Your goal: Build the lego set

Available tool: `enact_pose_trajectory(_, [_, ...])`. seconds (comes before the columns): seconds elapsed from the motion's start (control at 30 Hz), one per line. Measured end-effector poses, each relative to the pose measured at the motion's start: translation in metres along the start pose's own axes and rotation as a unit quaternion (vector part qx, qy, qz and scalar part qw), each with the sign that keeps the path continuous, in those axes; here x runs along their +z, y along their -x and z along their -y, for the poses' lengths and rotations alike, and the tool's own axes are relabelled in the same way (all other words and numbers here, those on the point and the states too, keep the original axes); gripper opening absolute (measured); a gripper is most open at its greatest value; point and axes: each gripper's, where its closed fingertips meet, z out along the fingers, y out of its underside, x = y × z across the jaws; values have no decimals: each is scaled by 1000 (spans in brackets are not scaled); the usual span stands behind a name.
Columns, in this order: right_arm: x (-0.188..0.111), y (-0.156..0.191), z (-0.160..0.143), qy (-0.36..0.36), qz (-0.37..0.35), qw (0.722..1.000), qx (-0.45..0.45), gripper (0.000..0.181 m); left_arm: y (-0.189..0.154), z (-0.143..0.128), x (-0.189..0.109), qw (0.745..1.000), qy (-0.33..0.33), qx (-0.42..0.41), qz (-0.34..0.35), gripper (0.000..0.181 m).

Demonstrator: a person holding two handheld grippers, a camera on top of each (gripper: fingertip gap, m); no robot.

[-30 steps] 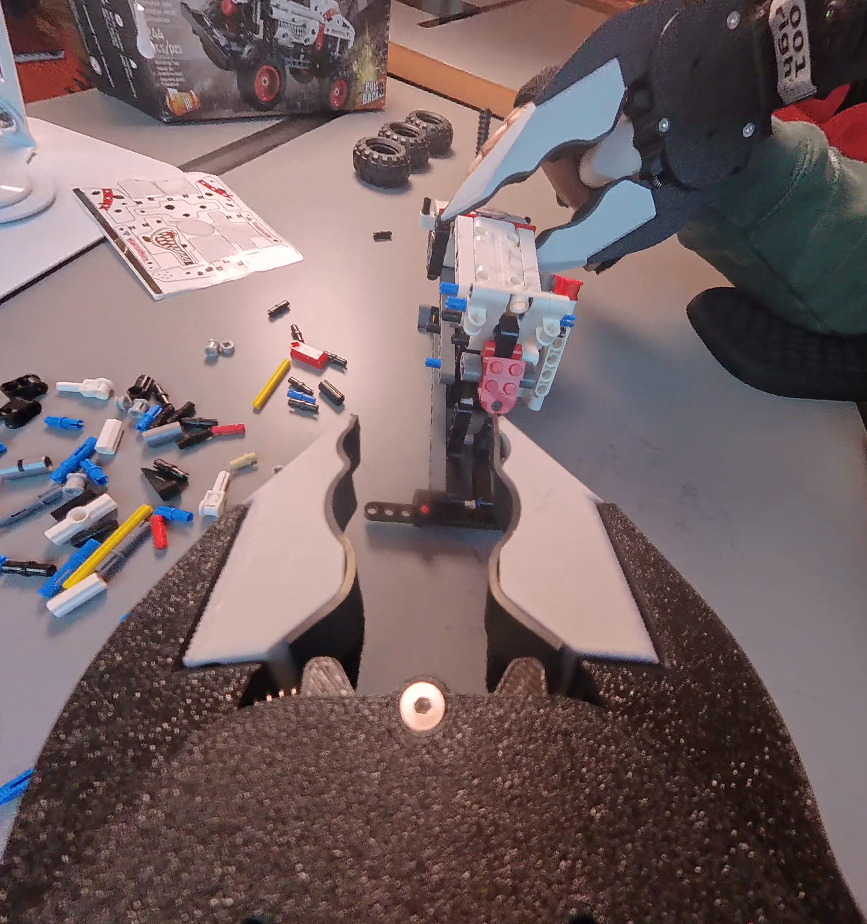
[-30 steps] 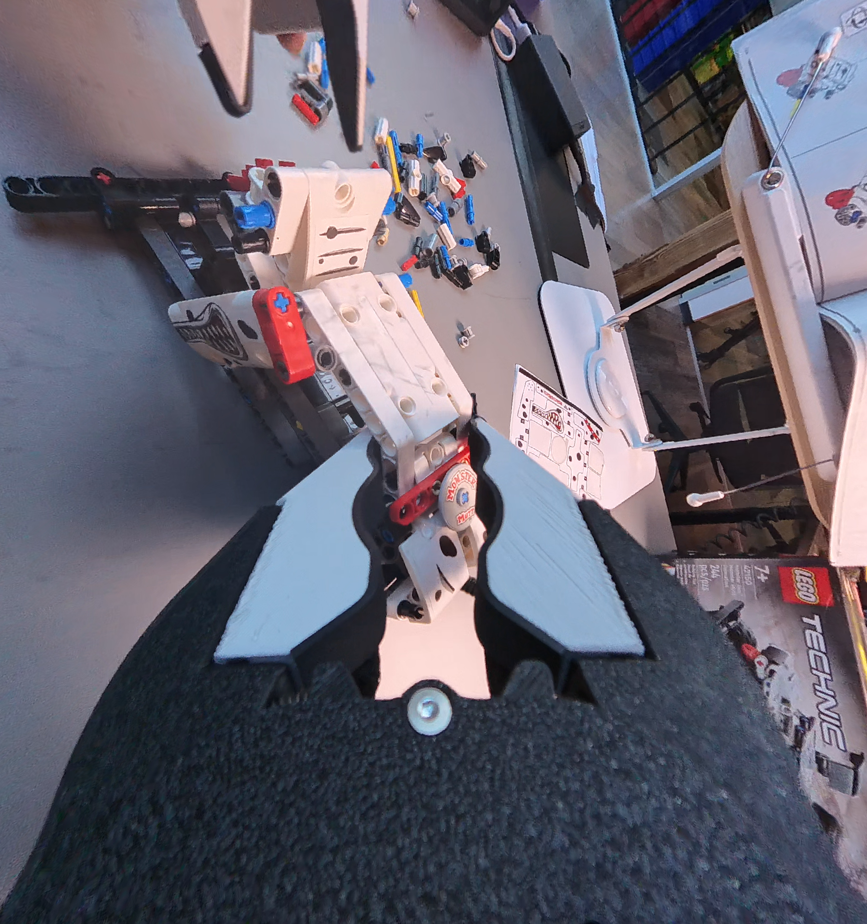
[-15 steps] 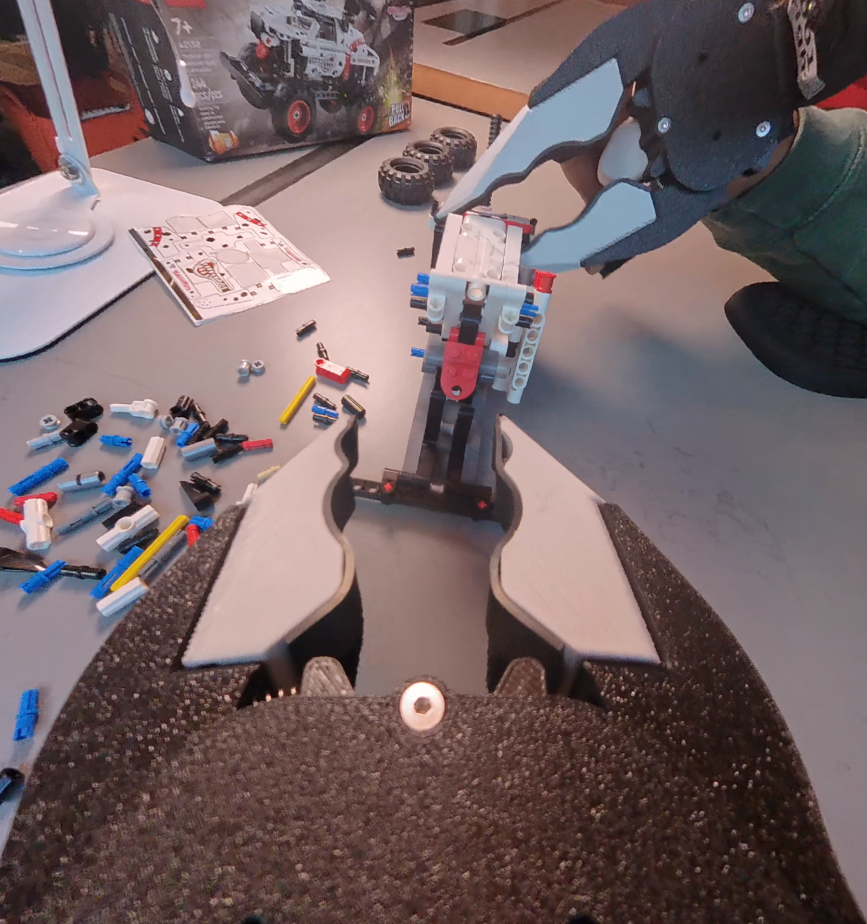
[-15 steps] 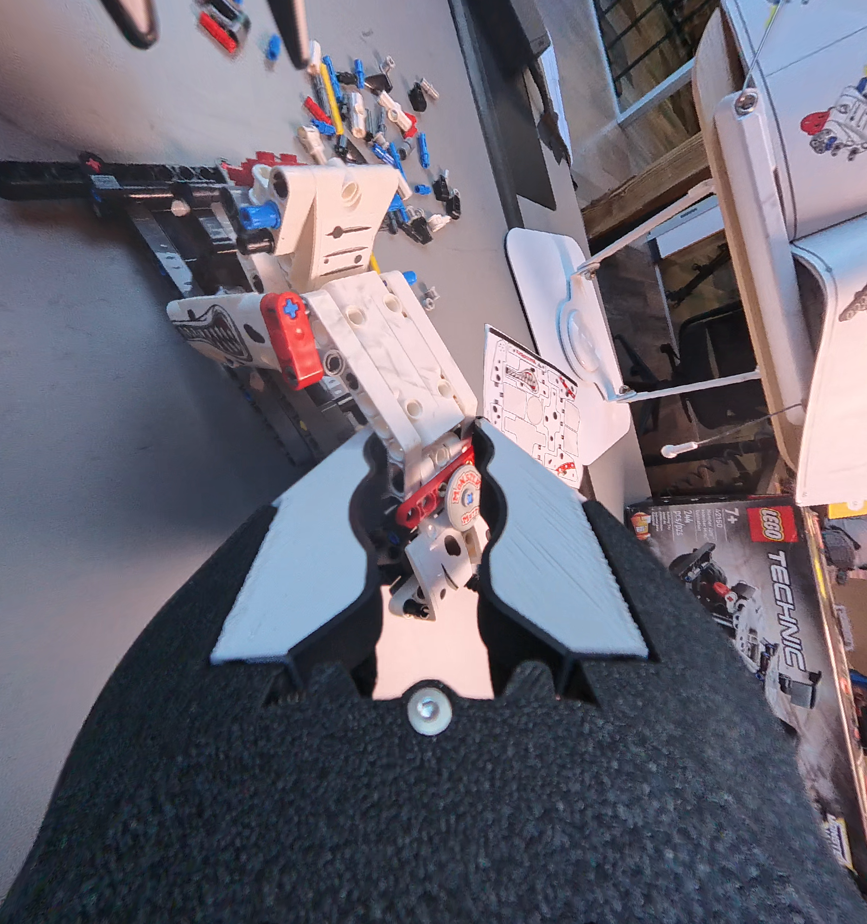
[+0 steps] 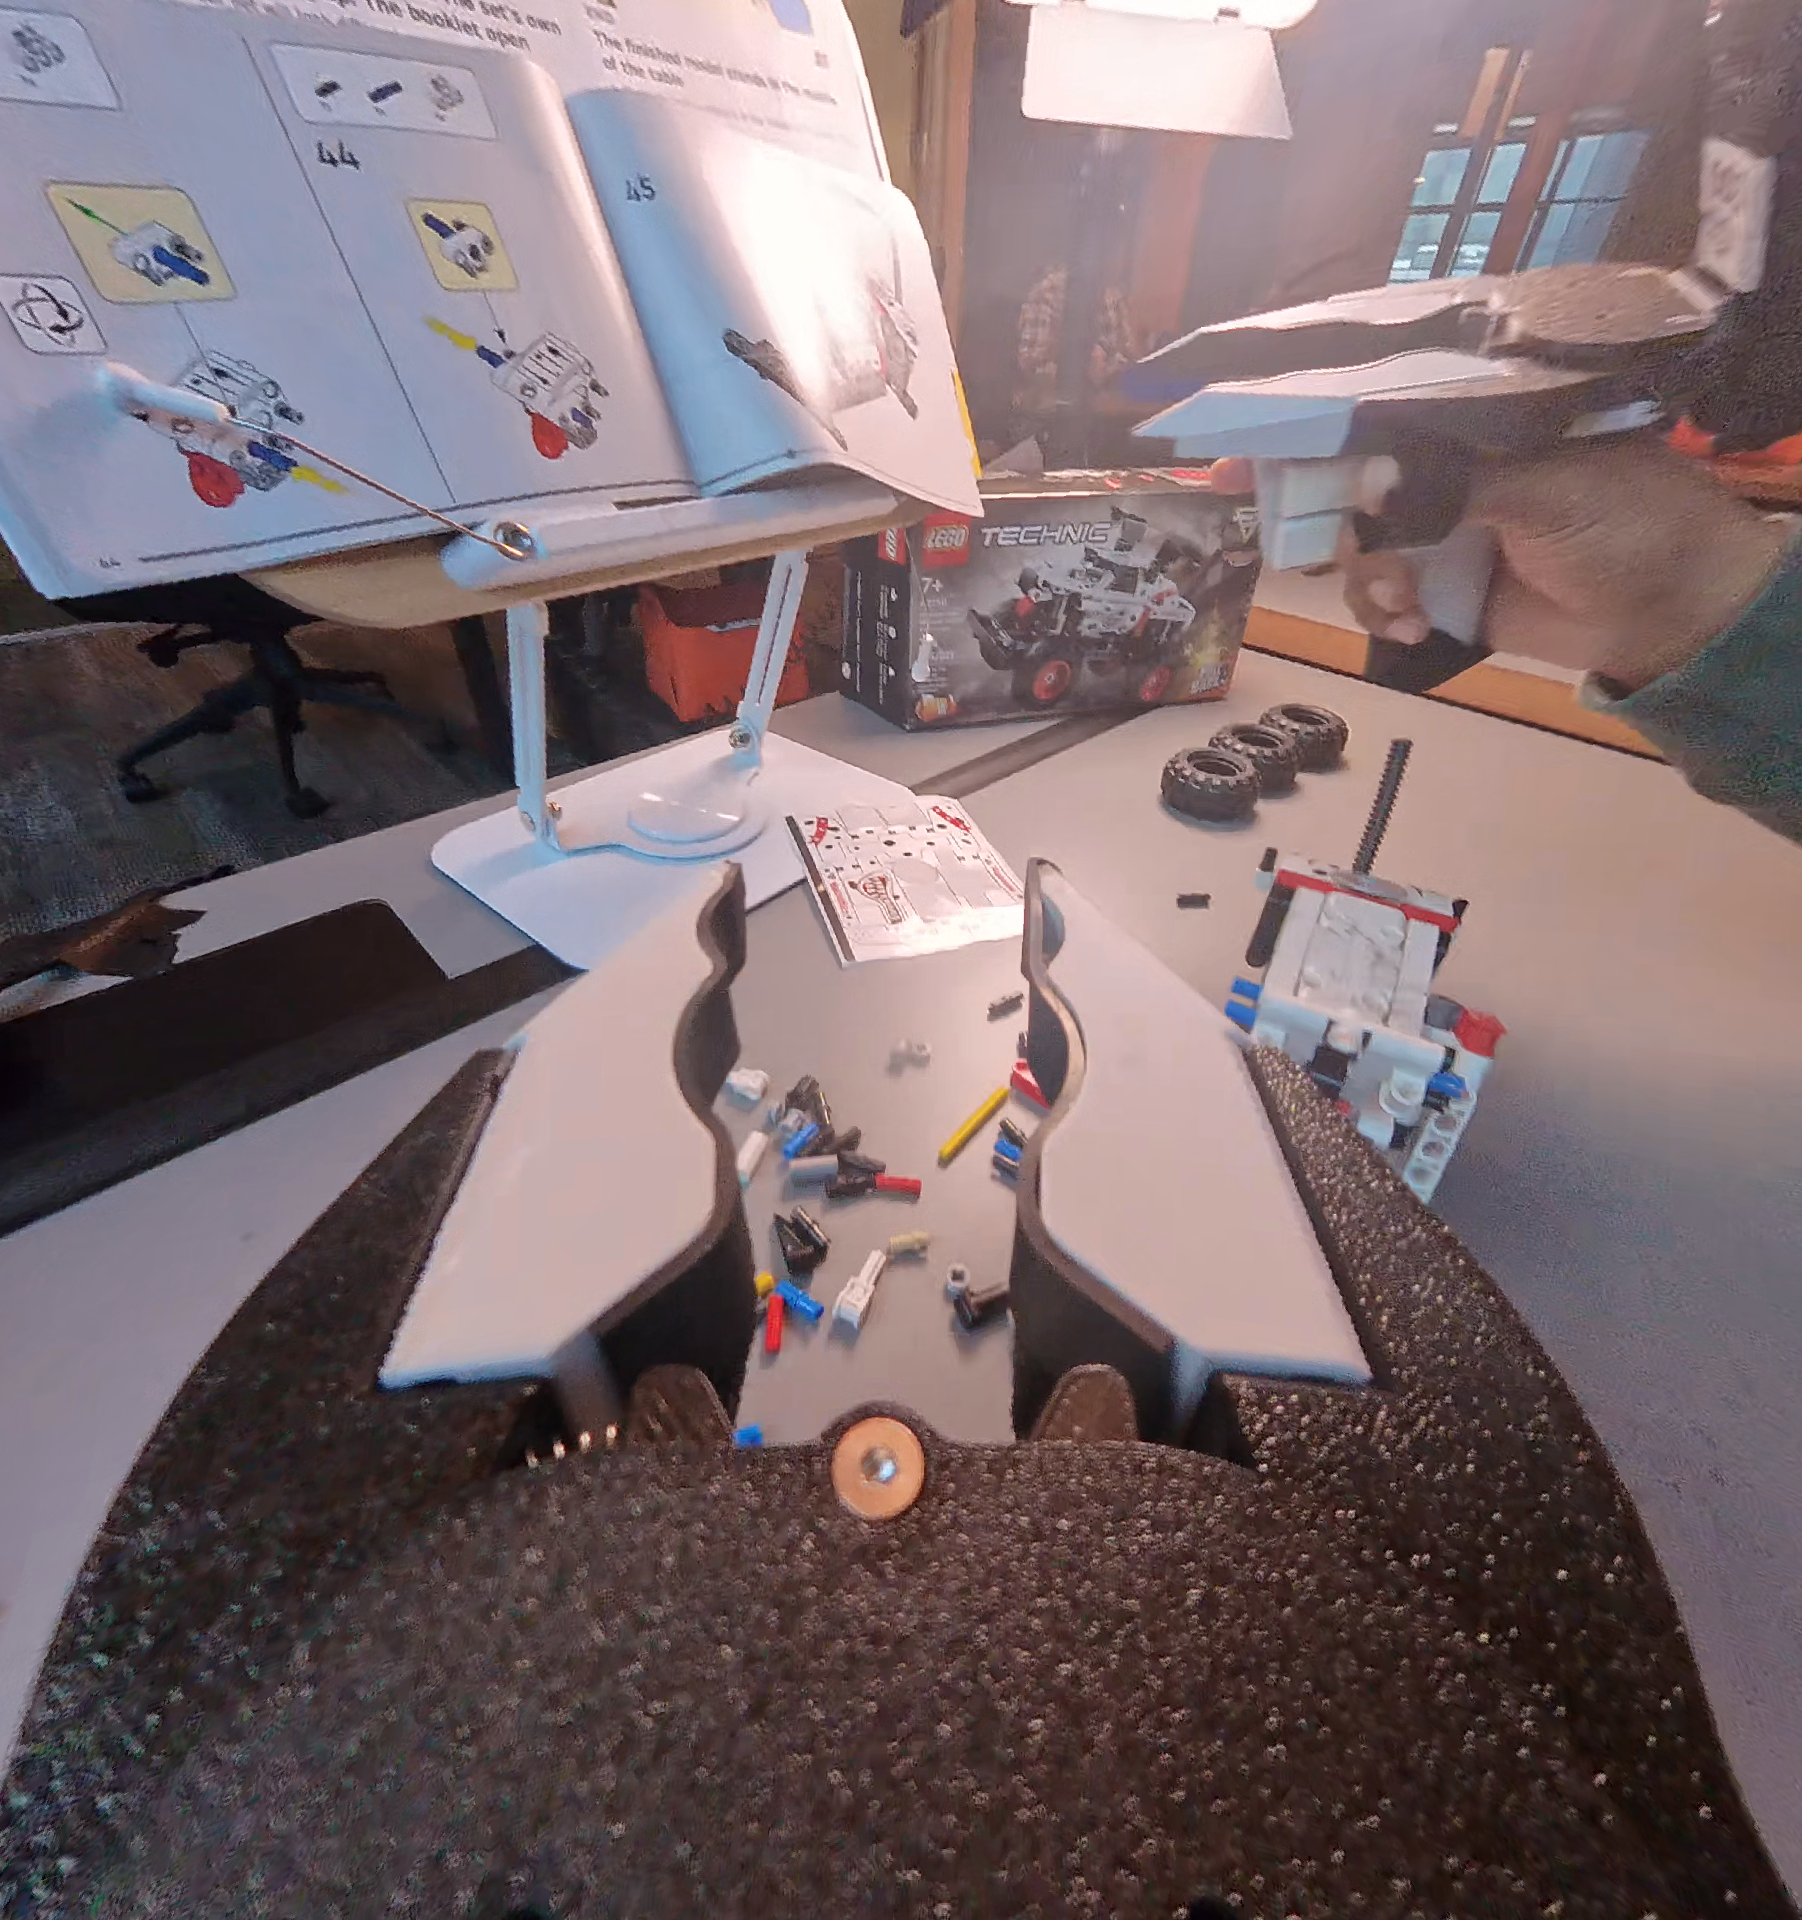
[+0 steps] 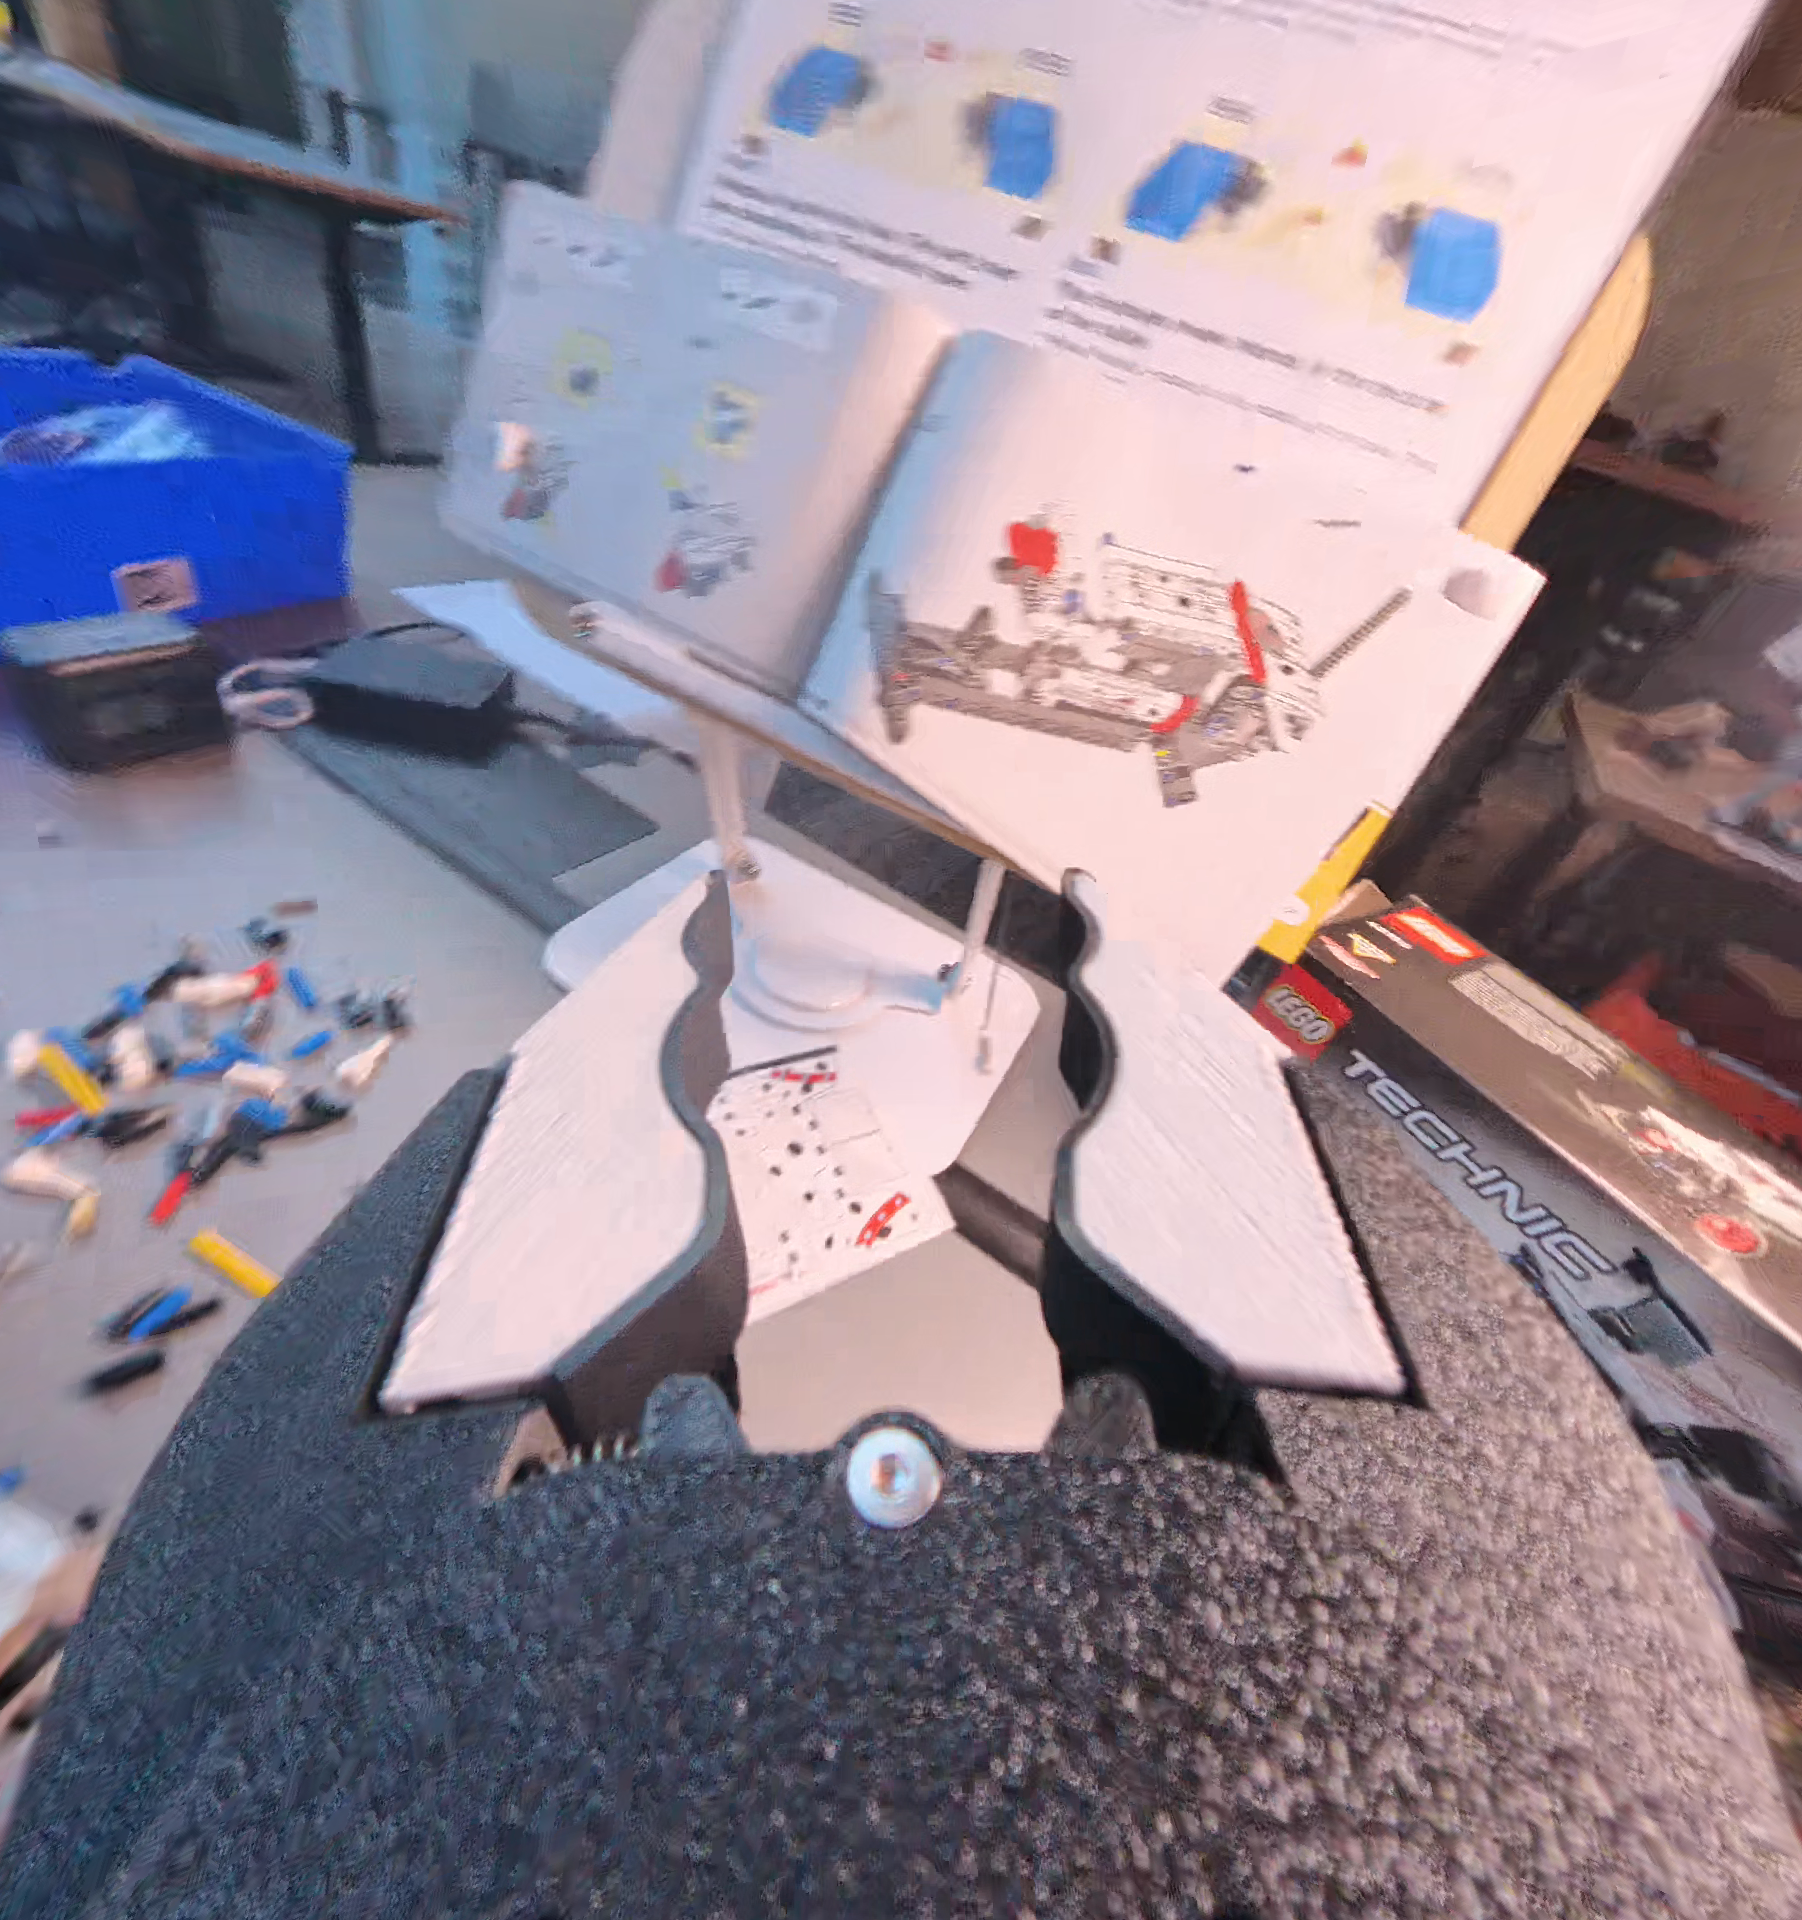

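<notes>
Now, in your left wrist view, your left gripper point(image 5: 881, 1049) fills the lower half of the frame with its jaws spread wide and nothing between them; through the gap you see loose small parts point(image 5: 845, 1174) scattered on the grey table point(image 5: 1603, 1195). The partly built white model point(image 5: 1359, 1008) sits on the table at right of centre, just beside your right-hand finger, and nothing grips it. Three black tyres point(image 5: 1255, 764) lie in a row farther back, with the set's box point(image 5: 1048, 613) behind them. A sticker sheet point(image 5: 912, 878) lies flat just past your fingertips, next to the white base of the book stand point(image 5: 606, 831), which carries the open instruction booklet point(image 5: 409, 281) across the upper left. Your right gripper point(image 5: 1281, 379) hangs in the air at upper right, held by a hand point(image 5: 1562, 561). In your right wrist view, which is blurred, your right gripper point(image 6: 892, 1013) also stands wide apart and empty, pointed at the booklet point(image 6: 980, 520) on its stand. The sticker sheet point(image 6: 824, 1153) shows between the fingers, loose parts point(image 6: 149, 1091) lie at left, the box point(image 6: 1562, 1122) at right, and a blue bin point(image 6: 97, 499) sits at upper left.
</notes>
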Motion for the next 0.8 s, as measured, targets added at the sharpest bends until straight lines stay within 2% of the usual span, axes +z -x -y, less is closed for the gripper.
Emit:
enact_pose_trajectory(0.13, [74, -53, -10, 20, -66, 994, 86, 106, 10, 21, 22, 1000, -24, -13, 7, 52])
enact_pose_trajectory(0.2, [102, -64, -9, 23, -82, 992, 97, 116, 11, 27, 34, 999, -35, -22, 4, 51])
enact_pose_trajectory(0.27, [121, -68, -9, 28, -94, 991, 95, 116, 12, 23, 43, 999, -31, -24, 2, 51])
enact_pose_trajectory(0.33, [128, -72, -6, 29, -120, 991, 58, 113, 13, 14, 50, 999, -19, -26, 0, 51])
enact_pose_trajectory(0.5, [125, -70, 5, -4, -123, 992, 20, 63, 21, 8, 61, 1000, -6, -28, 1, 50])
enact_pose_trajectory(0.6, [123, -70, 7, -11, -124, 992, 4, 60, 24, 17, 71, 999, -13, -31, -2, 50])
enact_pose_trajectory(0.73, [94, -65, 39, -104, -122, 986, -37, 47, 21, 38, 85, 999, -29, -30, -12, 50])
enact_pose_trajectory(0.8, [77, -53, 54, -152, -96, 982, -48, 41, 20, 53, 92, 999, -39, -31, -19, 52])
